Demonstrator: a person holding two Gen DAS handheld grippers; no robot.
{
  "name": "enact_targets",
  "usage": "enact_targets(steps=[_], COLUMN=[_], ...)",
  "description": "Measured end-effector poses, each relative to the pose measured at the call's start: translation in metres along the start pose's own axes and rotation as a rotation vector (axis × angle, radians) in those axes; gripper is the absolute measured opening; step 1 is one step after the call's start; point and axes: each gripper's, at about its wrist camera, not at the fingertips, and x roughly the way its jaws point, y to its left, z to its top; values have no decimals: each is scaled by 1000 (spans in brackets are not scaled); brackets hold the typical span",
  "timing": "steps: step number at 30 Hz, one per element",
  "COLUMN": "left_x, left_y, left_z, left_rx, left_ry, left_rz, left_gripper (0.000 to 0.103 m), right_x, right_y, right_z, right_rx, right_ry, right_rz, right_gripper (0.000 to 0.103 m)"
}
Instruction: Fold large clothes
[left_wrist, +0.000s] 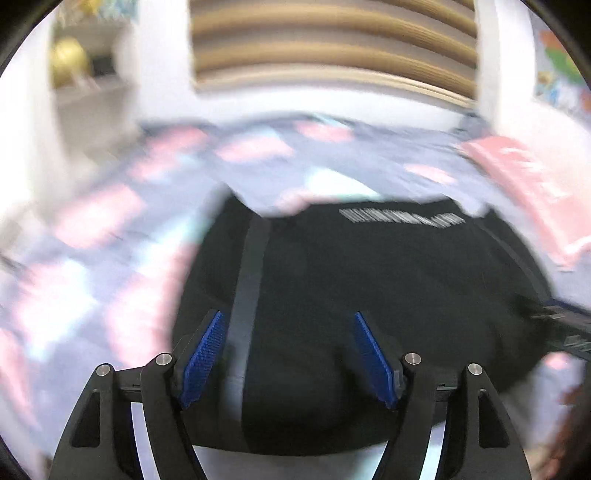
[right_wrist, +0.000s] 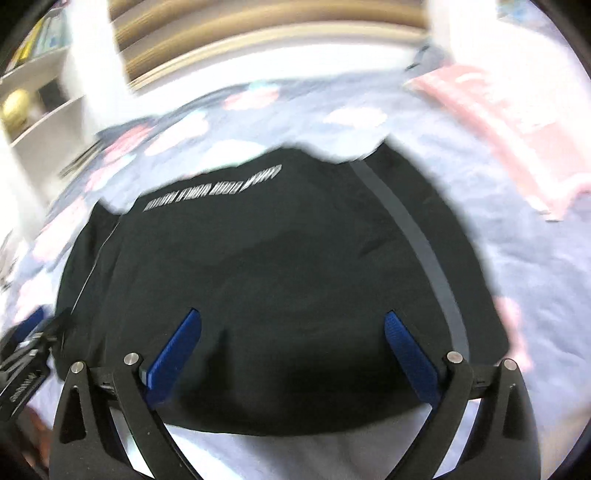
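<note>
Black garment (right_wrist: 280, 266) lies on the patterned bedspread (right_wrist: 491, 206) as a compact folded block, so folding appears largely complete; left gripper (left_wrist: 290, 354) and right gripper (right_wrist: 295, 354) both stand spread above it, pinching nothing.

A line of white lettering (right_wrist: 212, 188) runs across the black garment (right_wrist: 277, 277) near its far edge on the bed, too blurred to read.

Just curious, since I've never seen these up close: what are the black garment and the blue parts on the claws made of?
Black garment: soft matte cloth, apparently; it creases and sags. Blue pads: ridged surface, probably rubber or plastic; blur leaves it open.
</note>
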Motion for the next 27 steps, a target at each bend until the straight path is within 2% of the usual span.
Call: enact_targets(steps=[1, 3, 5, 9, 12, 17, 20, 27], left_x=[-11, -32, -54, -91, -114, -138, -150, -154], left_y=[1, 5, 10, 14, 14, 16, 16, 10], left_z=[7, 16, 24, 42, 58, 72, 69, 62], left_rx=[19, 32, 18, 11, 20, 25, 11, -12], left_ry=[-25, -67, -123, -204, -256, -249, -263, -259], left_rz=[69, 126, 123, 84, 90, 141, 142, 58], left_gripper=[73, 73, 73, 74, 76, 78, 78, 78], right_x=[-14, -38, -56, -94, -122, -151, -160, -166], right_y=[-1, -2, 3, 26, 34, 36, 39, 42], right_z=[5, 12, 20, 31, 39, 44, 44, 38], right_rx=[15, 31, 2, -114, -142, -139, -150, -180], right_ry=[-32, -89, -131, -220, -276, -303, -307, -308], right_rz=[-10, -7, 3, -53, -27, 22, 36, 41], right_gripper=[101, 101, 101, 101, 101, 101, 101, 101])
